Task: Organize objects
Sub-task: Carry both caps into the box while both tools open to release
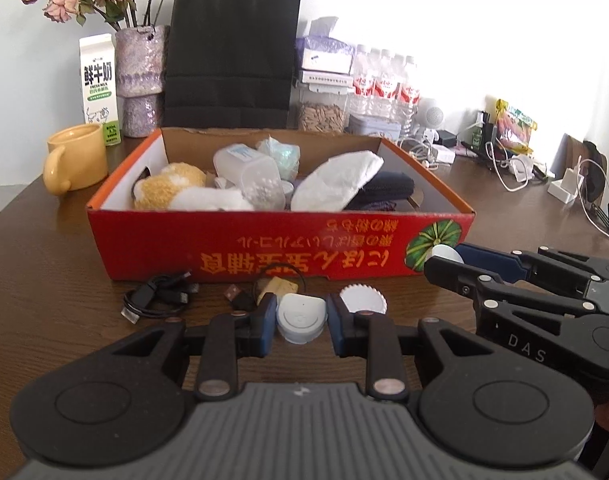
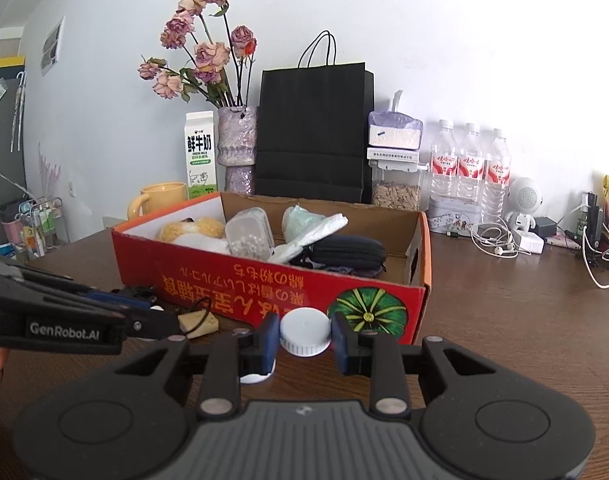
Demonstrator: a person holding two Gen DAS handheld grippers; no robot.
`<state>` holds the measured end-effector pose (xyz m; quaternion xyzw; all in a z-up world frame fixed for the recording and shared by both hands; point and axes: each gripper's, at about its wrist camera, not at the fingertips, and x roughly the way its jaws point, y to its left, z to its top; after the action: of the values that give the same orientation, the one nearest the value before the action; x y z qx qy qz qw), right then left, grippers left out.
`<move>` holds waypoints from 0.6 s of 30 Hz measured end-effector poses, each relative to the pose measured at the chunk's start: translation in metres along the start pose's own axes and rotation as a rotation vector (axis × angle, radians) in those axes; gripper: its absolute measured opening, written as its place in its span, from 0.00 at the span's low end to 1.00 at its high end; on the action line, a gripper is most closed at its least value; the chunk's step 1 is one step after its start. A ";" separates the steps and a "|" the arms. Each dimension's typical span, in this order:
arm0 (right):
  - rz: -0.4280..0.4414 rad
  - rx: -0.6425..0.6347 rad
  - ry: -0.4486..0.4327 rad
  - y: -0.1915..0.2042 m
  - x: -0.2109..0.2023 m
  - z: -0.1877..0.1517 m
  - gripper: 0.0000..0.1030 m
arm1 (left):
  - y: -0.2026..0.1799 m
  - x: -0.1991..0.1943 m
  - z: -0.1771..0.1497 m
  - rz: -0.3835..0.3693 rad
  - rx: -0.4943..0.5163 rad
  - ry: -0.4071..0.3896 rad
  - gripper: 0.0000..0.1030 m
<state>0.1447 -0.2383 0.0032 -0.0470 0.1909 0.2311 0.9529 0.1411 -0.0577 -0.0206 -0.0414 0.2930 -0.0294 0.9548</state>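
1. the left gripper [image 1: 301, 322] has its blue pads [image 1: 267, 320] closed on a small pale blue-white case [image 1: 301, 319], held by its two sides just above the table [image 1: 56, 264]; the hold is on rounded, smooth-looking edges, so the case could twist or squirt out if the gripper tilts on the way up

2. the right gripper [image 2: 304, 338] is clamped on a white ribbed cap [image 2: 305, 336], pads on opposite sides of the rim; the grip is shallow, so a knock could pop the cap free and let it roll on the wood

3. the two grippers sit close, the right one's fingers reaching in beside the left; moving both at once toward the box risks a clash of the black linkages

4. just past the left fingers lie a scalloped white lid [image 1: 362, 299], a small tan block with a black loop [image 1: 278, 285], a usb plug [image 1: 240, 300] and a coiled black cable [image 1: 156, 296]; a low sweep could drag them

5. the red cardboard box [image 1: 264, 246] stands right behind, already crowded with a plush toy [image 1: 172, 188], a clear container [image 1: 250, 176], a white pouch [image 1: 336, 184] and a dark zip case [image 1: 388, 188]; its front wall is high relative to the grippers, so too low a carry would catch the rim, and a drop onto the heap could bounce out
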 end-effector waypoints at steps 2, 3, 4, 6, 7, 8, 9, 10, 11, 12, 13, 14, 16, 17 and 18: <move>0.004 -0.011 -0.005 0.004 0.000 0.006 0.26 | 0.003 -0.002 0.005 0.005 -0.004 -0.012 0.27; 0.004 -0.019 -0.009 0.006 0.001 0.009 0.26 | 0.005 -0.004 0.008 0.005 -0.005 -0.021 0.27; 0.007 -0.027 -0.011 0.008 0.002 0.013 0.26 | 0.007 -0.005 0.010 0.004 -0.006 -0.028 0.27; 0.011 -0.042 -0.018 0.013 0.004 0.021 0.26 | 0.011 -0.007 0.016 0.006 -0.009 -0.045 0.27; 0.012 -0.048 -0.023 0.015 0.006 0.025 0.26 | 0.014 -0.007 0.019 0.008 -0.011 -0.054 0.27; 0.014 -0.055 -0.027 0.017 0.008 0.028 0.26 | 0.016 -0.008 0.022 0.011 -0.012 -0.063 0.27; 0.015 -0.060 -0.031 0.020 0.010 0.033 0.26 | 0.018 -0.007 0.026 0.014 -0.016 -0.070 0.27; 0.017 -0.064 -0.035 0.022 0.013 0.037 0.26 | 0.021 -0.007 0.029 0.016 -0.018 -0.077 0.27; 0.018 -0.068 -0.039 0.023 0.016 0.041 0.26 | 0.023 -0.007 0.034 0.018 -0.019 -0.085 0.27; 0.019 -0.070 -0.041 0.025 0.019 0.045 0.26 | 0.026 -0.007 0.037 0.020 -0.018 -0.093 0.27; 0.019 -0.072 -0.044 0.026 0.022 0.049 0.26 | 0.028 -0.006 0.041 0.023 -0.018 -0.102 0.27; 0.018 -0.076 -0.046 0.027 0.026 0.053 0.26 | 0.030 -0.005 0.044 0.025 -0.018 -0.108 0.27; 0.017 -0.084 -0.047 0.029 0.034 0.060 0.26 | 0.036 -0.003 0.053 0.029 -0.023 -0.121 0.27; 0.018 -0.087 -0.048 0.031 0.038 0.063 0.26 | 0.039 -0.002 0.057 0.030 -0.025 -0.126 0.27; 0.018 -0.090 -0.049 0.032 0.042 0.067 0.26 | 0.042 0.001 0.061 0.033 -0.028 -0.132 0.27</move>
<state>0.1871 -0.1808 0.0486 -0.0827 0.1574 0.2490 0.9520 0.1773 -0.0126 0.0254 -0.0517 0.2304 -0.0067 0.9717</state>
